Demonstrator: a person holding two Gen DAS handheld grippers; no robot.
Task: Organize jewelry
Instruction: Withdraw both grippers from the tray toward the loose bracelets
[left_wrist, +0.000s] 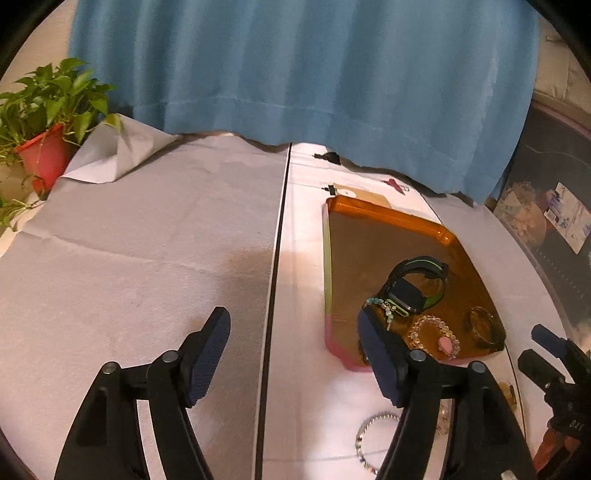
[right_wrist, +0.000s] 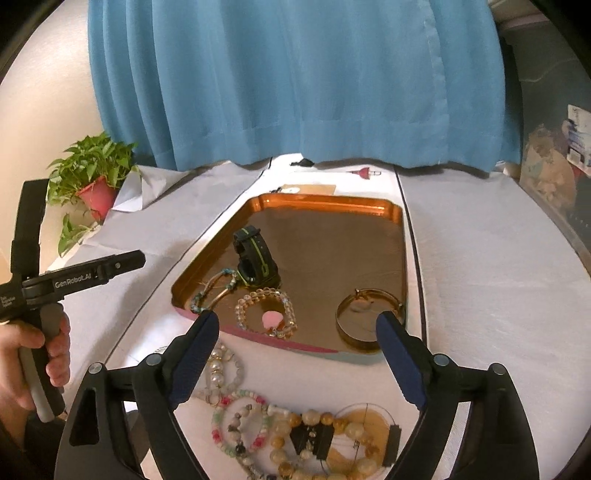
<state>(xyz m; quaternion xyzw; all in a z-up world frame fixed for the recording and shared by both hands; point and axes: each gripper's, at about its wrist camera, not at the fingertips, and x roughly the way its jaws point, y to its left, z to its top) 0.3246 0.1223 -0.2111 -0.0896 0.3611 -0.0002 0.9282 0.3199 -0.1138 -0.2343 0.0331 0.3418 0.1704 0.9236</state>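
Four pieces of jewelry lie in the near end of the copper tray on the bench: a black-and-green watch, a turquoise bead bracelet, a clear bead bracelet and a gold bangle. More bead bracelets sit on the cloth nearer than the tray. Both the left tongs and right tongs are spread, with nothing between them.

Black-framed right gripper, navy ribbed pads; silver pivot screws.
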